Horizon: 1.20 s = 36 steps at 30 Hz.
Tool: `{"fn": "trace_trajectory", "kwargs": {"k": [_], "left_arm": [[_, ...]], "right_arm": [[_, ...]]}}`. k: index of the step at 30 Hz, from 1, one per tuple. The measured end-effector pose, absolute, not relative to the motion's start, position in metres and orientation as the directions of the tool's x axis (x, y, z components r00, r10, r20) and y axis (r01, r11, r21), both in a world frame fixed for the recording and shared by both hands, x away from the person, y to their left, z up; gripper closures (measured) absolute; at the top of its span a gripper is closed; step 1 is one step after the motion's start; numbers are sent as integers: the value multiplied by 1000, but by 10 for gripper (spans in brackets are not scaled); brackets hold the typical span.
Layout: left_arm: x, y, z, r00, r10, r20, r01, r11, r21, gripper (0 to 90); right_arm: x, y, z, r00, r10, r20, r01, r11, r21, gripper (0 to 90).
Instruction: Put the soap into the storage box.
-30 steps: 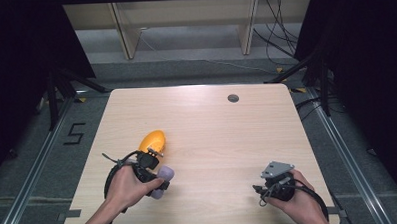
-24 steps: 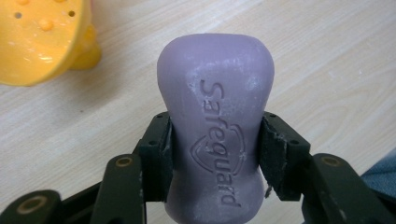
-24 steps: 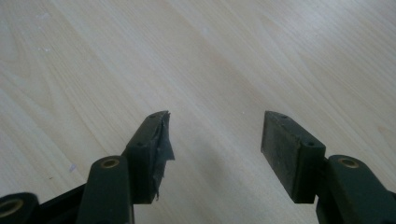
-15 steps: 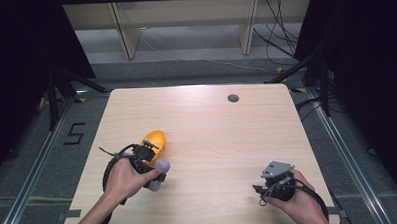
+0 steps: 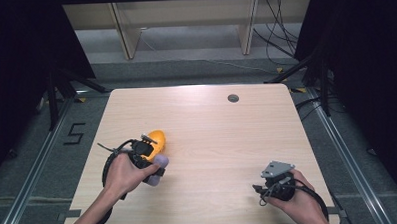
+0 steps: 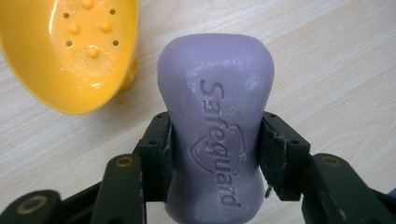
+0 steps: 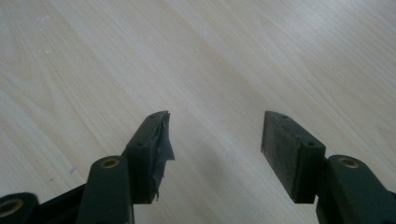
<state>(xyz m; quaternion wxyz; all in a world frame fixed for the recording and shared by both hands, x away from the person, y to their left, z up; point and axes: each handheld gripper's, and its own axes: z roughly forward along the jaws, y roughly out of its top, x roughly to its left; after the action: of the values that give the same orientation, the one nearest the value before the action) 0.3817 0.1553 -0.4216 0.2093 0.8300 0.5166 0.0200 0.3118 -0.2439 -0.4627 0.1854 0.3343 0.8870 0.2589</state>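
Even overhead light brightens the table (image 5: 207,131), its surroundings dark; close views sharp, shadows soft.

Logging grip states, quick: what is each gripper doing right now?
Left gripper: shut on the purple soap bar, beside the yellow soap dish.
Right gripper: open, nothing between its jaws, over the table.

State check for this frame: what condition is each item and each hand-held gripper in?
Purple soap bar: clamped at its narrow waist, off the dish.
Yellow soap dish: empty, tilted in this view, beside the soap.
Left hand-held gripper: shut on the soap.
Right hand-held gripper: open, nothing between its jaws.
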Motion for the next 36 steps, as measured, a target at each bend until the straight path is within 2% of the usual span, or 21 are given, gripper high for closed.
{"fn": "trace_trajectory", "kwargs": {"k": [36], "left_arm": [[404,159,-411,433,885,-170,857,-345,384,496]], "right_arm": [[311,-244,-462,-704,692,-157,491,635,596,425]]}}
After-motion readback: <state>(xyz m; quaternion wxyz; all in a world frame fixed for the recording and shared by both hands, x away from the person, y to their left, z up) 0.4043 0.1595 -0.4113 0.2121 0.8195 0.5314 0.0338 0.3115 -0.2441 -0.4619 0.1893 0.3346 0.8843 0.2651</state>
